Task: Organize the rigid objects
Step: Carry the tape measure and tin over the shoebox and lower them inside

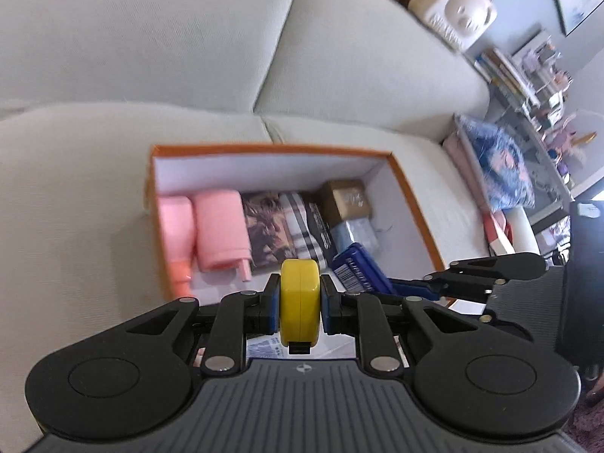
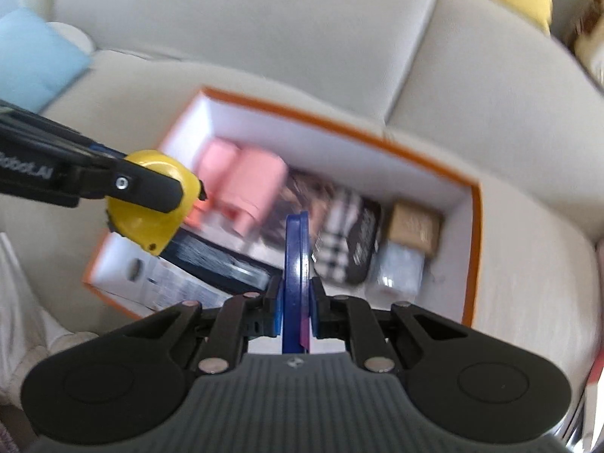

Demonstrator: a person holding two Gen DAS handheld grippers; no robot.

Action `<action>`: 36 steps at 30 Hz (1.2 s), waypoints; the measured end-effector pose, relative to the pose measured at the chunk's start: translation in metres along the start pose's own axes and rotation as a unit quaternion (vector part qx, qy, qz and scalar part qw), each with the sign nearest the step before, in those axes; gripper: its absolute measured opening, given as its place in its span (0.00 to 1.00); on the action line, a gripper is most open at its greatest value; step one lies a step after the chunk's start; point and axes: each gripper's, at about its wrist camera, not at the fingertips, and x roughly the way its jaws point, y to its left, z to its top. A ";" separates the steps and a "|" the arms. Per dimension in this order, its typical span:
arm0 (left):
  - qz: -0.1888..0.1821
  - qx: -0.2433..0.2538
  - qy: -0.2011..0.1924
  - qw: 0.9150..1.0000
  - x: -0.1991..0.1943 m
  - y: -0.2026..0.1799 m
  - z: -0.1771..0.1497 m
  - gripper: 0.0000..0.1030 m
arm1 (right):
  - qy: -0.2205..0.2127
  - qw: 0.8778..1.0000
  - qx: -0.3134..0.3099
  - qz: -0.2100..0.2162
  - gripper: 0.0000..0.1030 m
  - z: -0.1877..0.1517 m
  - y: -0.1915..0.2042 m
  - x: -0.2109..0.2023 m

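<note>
While the left hand-held gripper [image 1: 300,304] pinches one yellow tape measure [image 1: 300,298], the right hand-held gripper [image 2: 296,307] pinches one blue case [image 2: 297,264]; two pink bottles [image 1: 211,234] lie at ten o'clock in one orange box [image 1: 264,148].

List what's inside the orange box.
Orange box: two pink bottles, a patterned pack, a plaid case, a tan box, a pale wrapped block. The near end is hidden behind the left gripper and yellow tape measure.
</note>
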 end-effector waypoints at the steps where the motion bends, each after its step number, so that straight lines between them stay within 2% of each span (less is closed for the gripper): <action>1: -0.002 -0.003 0.008 1.000 0.007 0.001 0.000 0.21 | 0.011 1.000 0.004 0.003 0.13 -0.002 -0.005 0.011; 7: -0.001 -0.014 0.042 0.999 0.038 0.008 0.004 0.21 | 0.060 0.998 0.007 0.027 0.13 -0.007 -0.009 0.055; 14: -0.009 -0.022 0.058 0.998 0.061 0.015 0.014 0.21 | 0.110 0.994 0.010 -0.016 0.13 -0.011 -0.019 0.087; 21: -0.013 -0.028 0.073 0.997 0.073 0.024 0.013 0.21 | 0.127 0.992 -0.009 0.006 0.16 -0.017 -0.004 0.105; 26: -0.016 -0.034 0.073 0.997 0.072 0.029 0.012 0.21 | 0.125 0.992 0.004 0.023 0.22 -0.015 -0.003 0.104; 32: -0.018 -0.033 0.075 0.996 0.073 0.027 0.011 0.21 | 0.134 0.988 0.043 0.061 0.22 -0.015 -0.006 0.102; 36: -0.017 -0.031 0.076 0.997 0.072 0.026 0.010 0.21 | 0.137 0.988 0.044 0.055 0.23 -0.019 -0.004 0.109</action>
